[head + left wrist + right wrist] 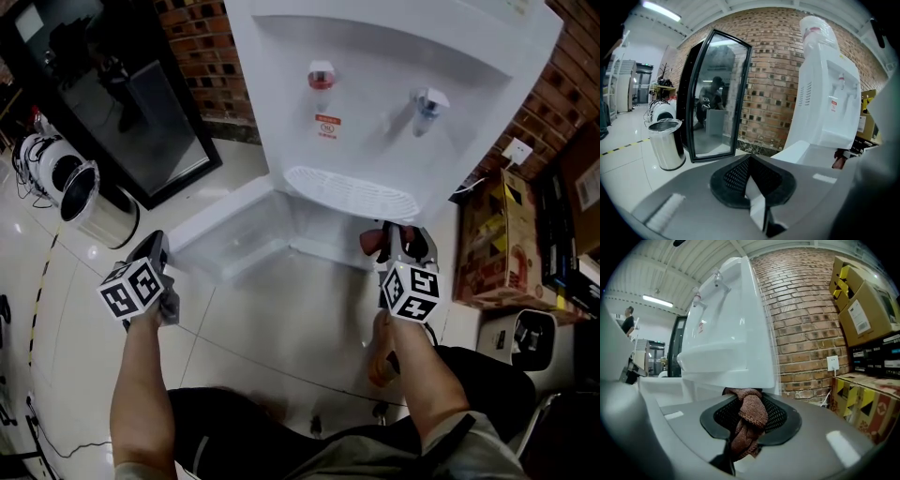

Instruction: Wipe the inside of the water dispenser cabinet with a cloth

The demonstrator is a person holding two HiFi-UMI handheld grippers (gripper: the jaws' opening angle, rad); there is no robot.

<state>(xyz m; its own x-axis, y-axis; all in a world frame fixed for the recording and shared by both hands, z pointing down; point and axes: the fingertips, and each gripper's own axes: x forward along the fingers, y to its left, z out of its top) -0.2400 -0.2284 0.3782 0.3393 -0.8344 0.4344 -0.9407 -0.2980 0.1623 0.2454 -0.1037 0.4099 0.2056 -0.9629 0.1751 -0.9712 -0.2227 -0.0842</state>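
The white water dispenser (394, 94) stands against the brick wall, its lower cabinet door (230, 234) swung open to the left. In the head view my right gripper (396, 236) is just in front of the cabinet opening under the drip tray, shut on a reddish-brown cloth (373, 242). In the right gripper view the cloth (751, 416) hangs bunched between the pads, with the dispenser (726, 324) close ahead. My left gripper (155, 246) is at the outer end of the open door, shut with nothing in it (750, 176). Most of the cabinet's inside is hidden.
A steel waste bin (89, 202) and a black-framed glass panel (122, 103) stand to the left. Cardboard boxes (502, 244) are stacked to the right of the dispenser, below a wall socket (517, 150). A person (629, 319) stands far off.
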